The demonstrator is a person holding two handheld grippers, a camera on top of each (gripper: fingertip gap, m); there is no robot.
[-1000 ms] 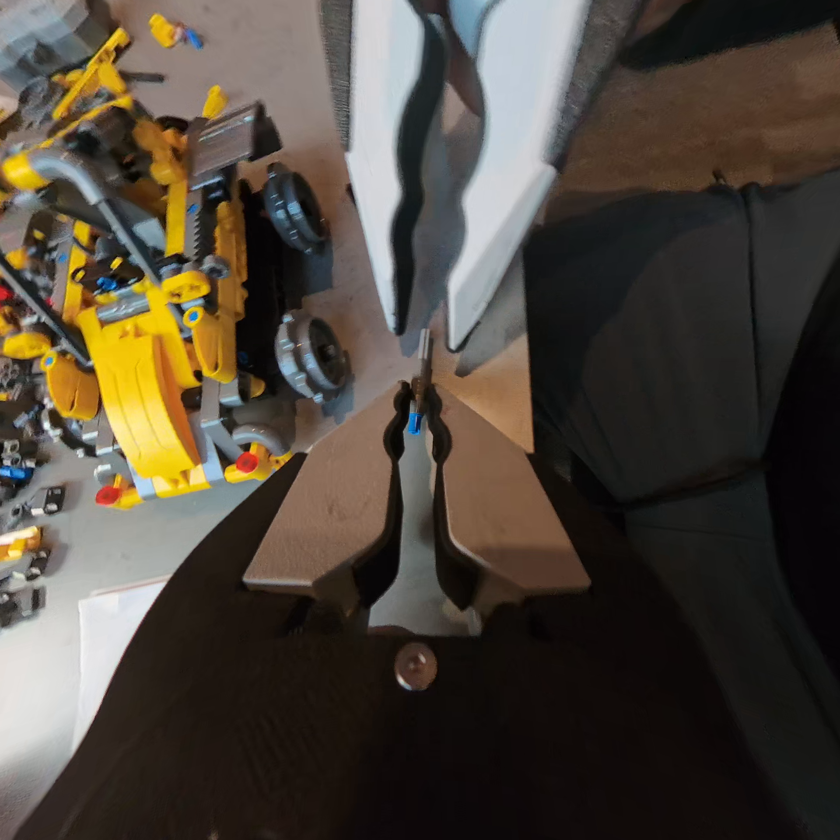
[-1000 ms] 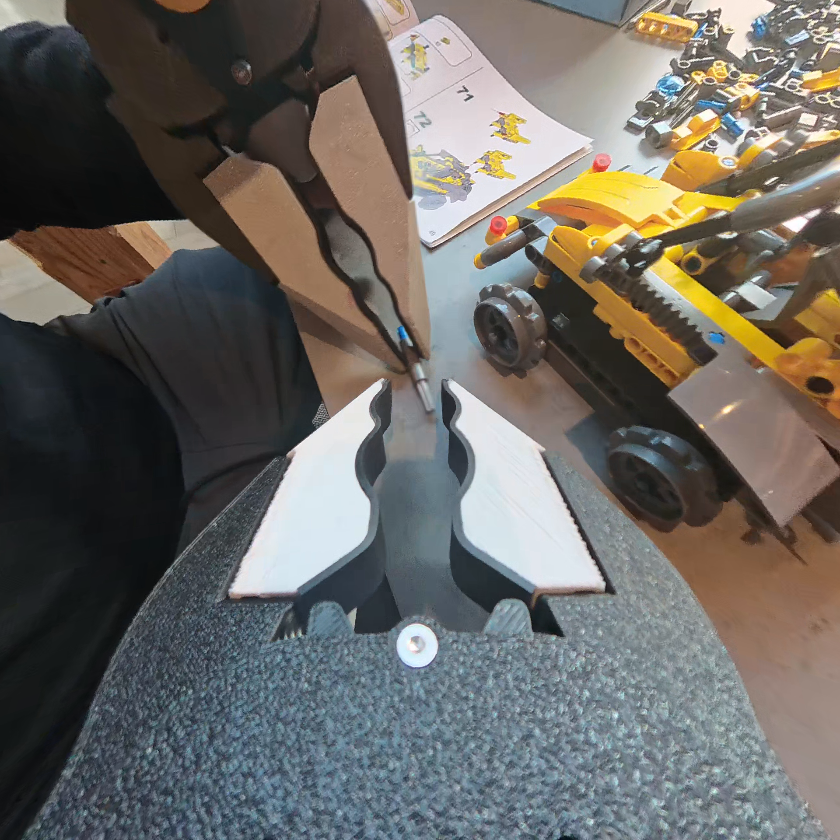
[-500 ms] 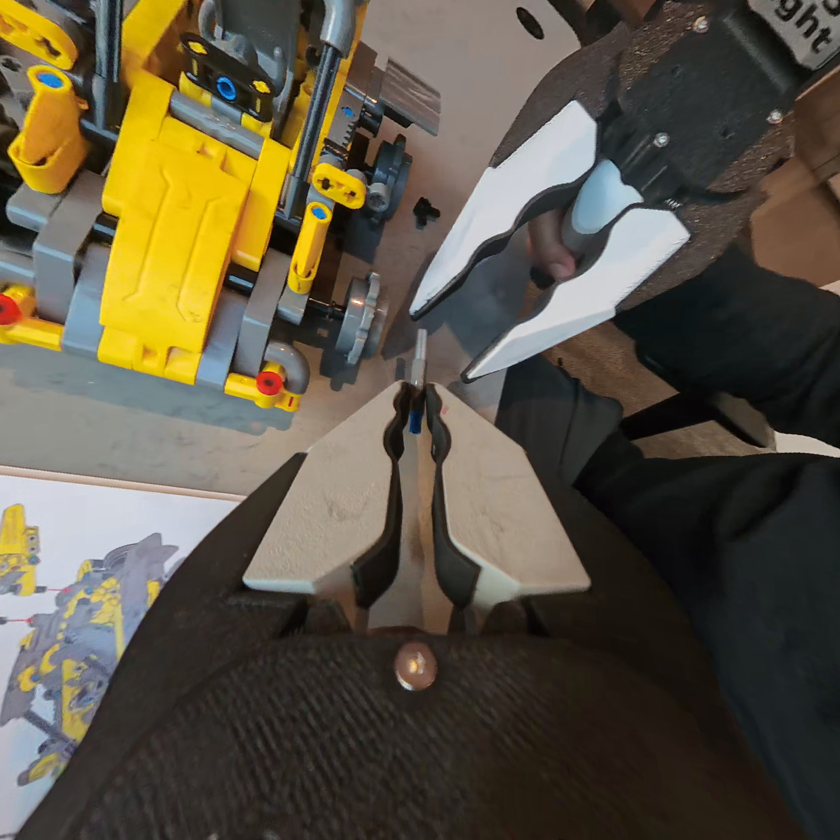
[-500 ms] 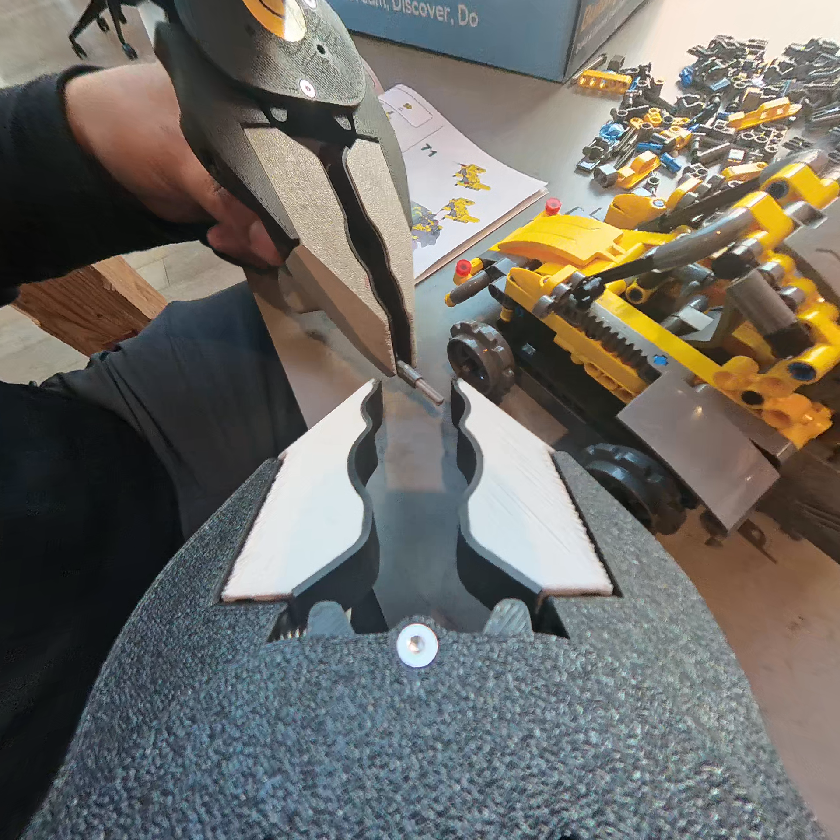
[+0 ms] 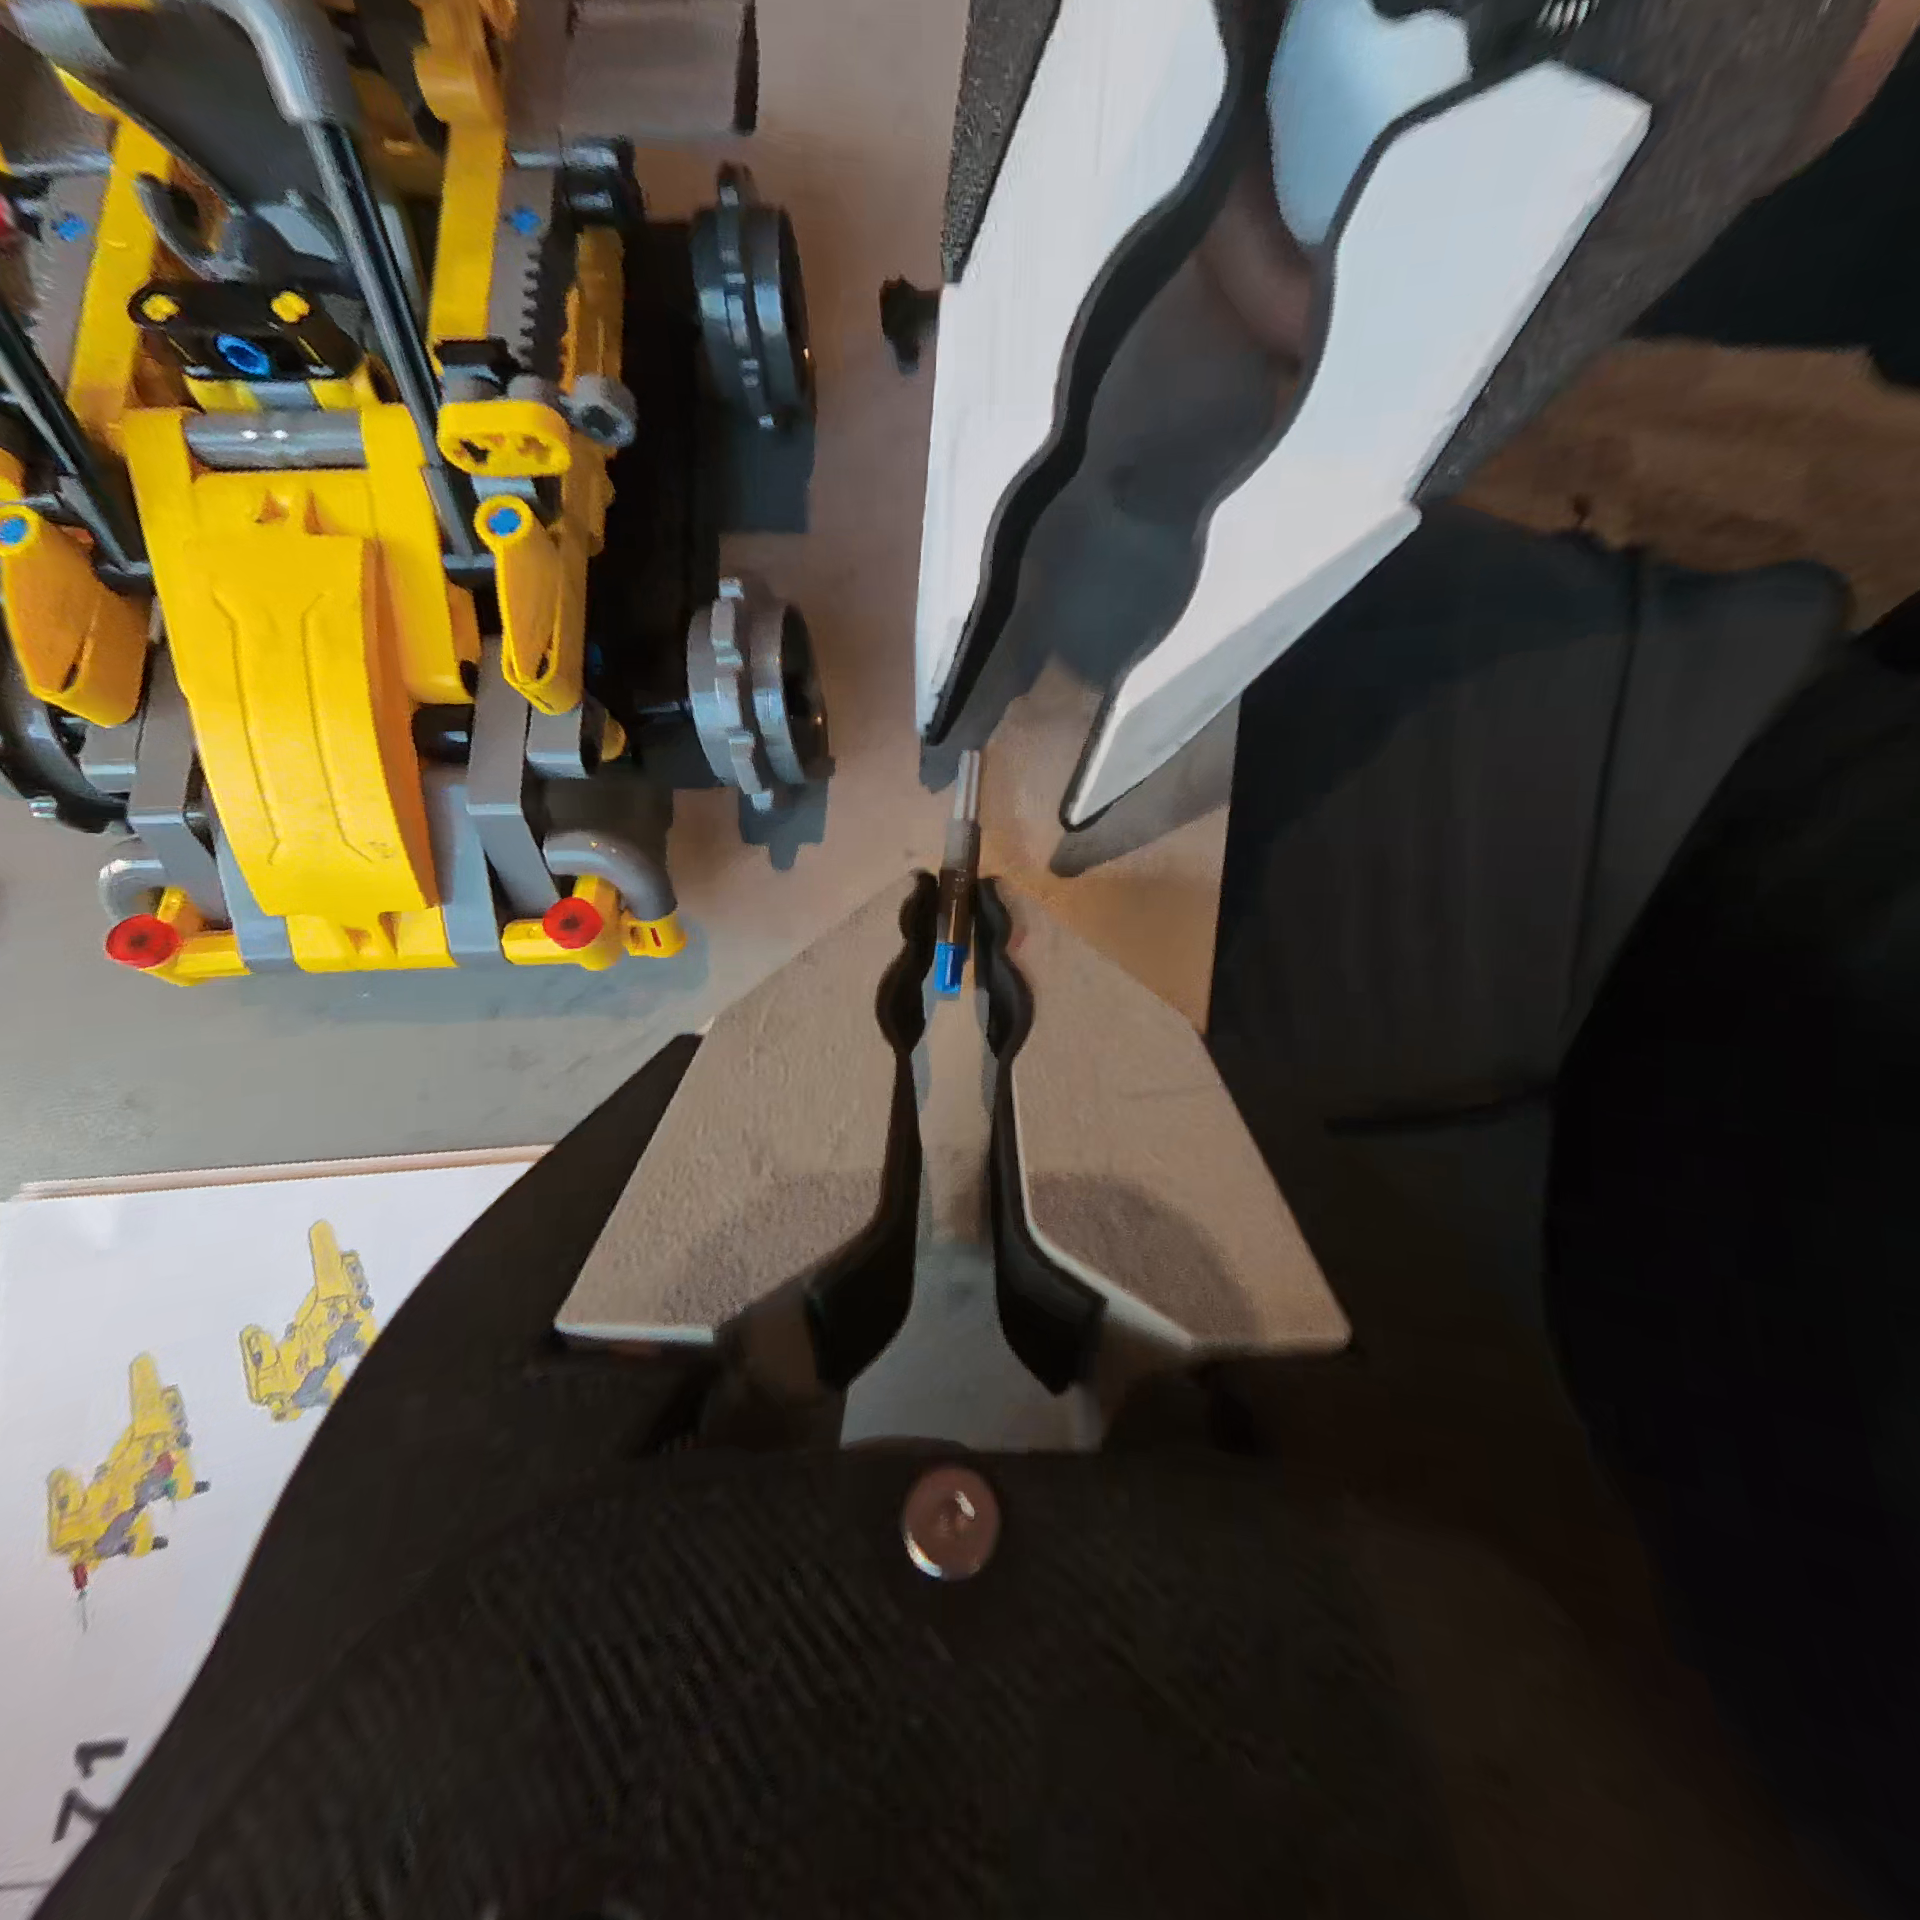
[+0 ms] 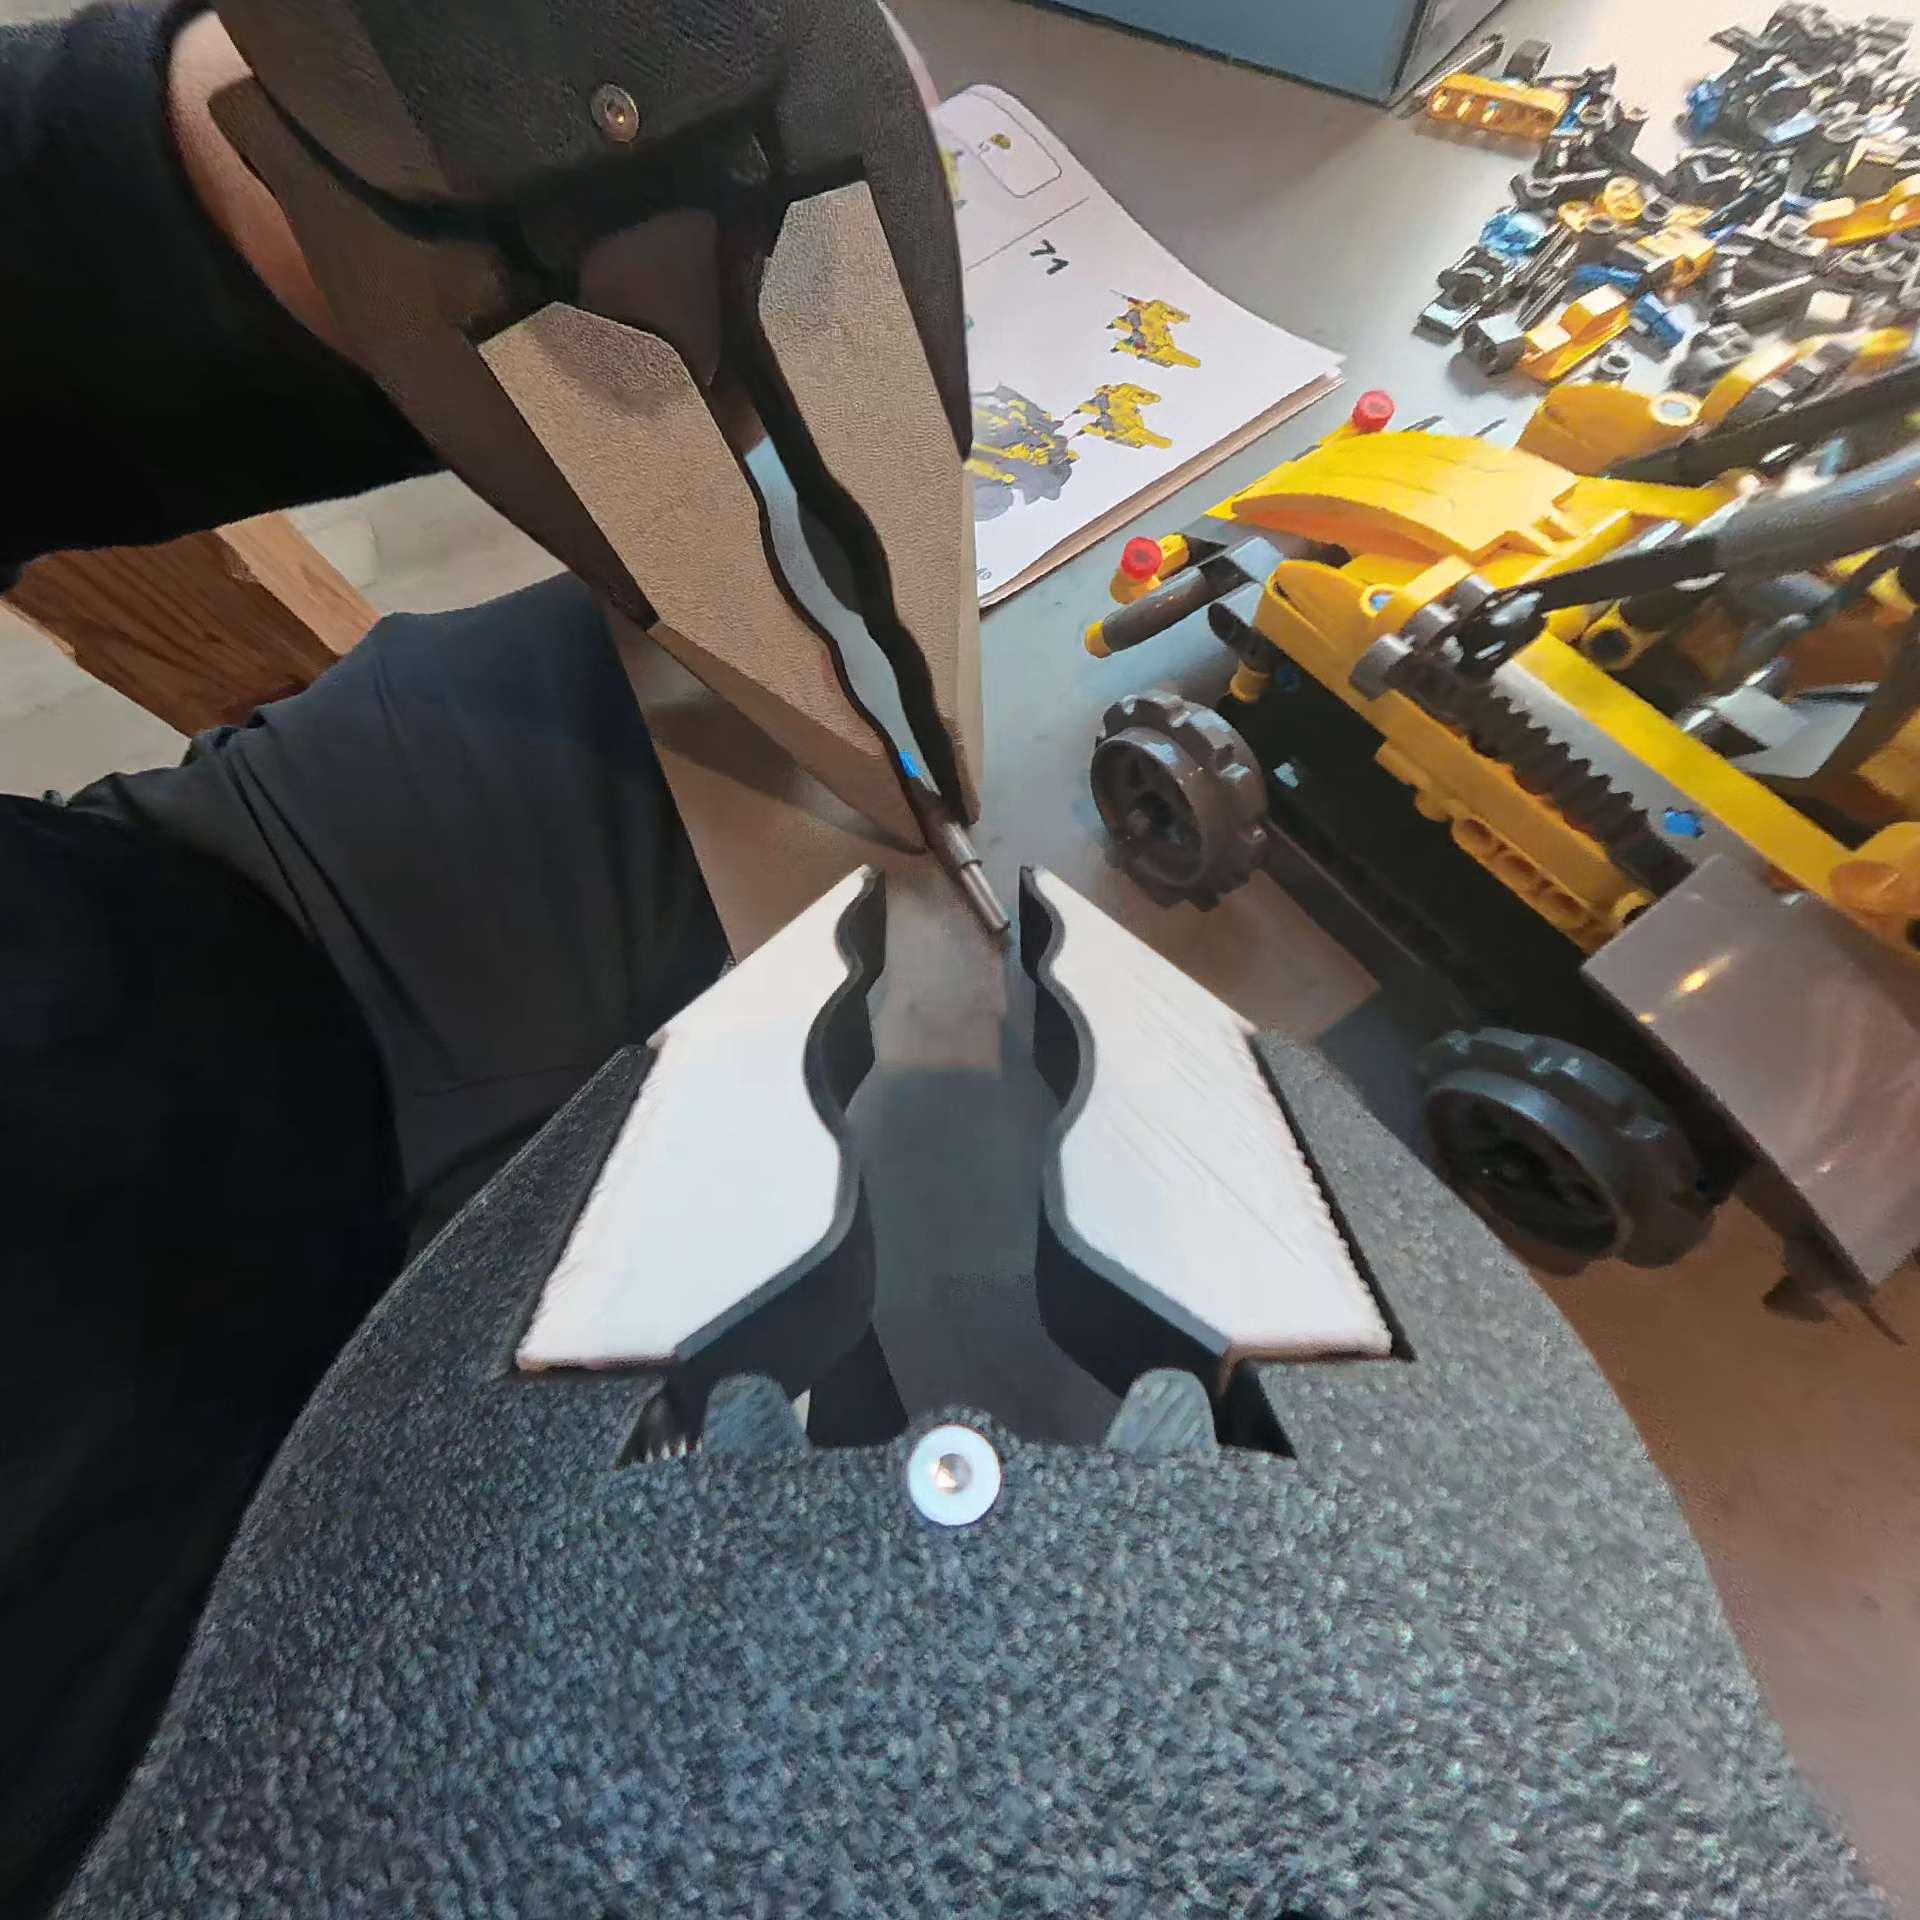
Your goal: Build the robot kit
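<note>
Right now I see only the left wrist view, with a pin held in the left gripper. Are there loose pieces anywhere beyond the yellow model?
Observer: Yes. The right wrist view shows a pile of loose pieces on the table, beyond the yellow model.
Operator: Anything else up there?
Observer: A dark blue box stands past the booklet, left of the pile.
Operator: What holds the left gripper?
Observer: A hand in a black sleeve grips the left gripper from behind; it is shut on the pin.
</note>
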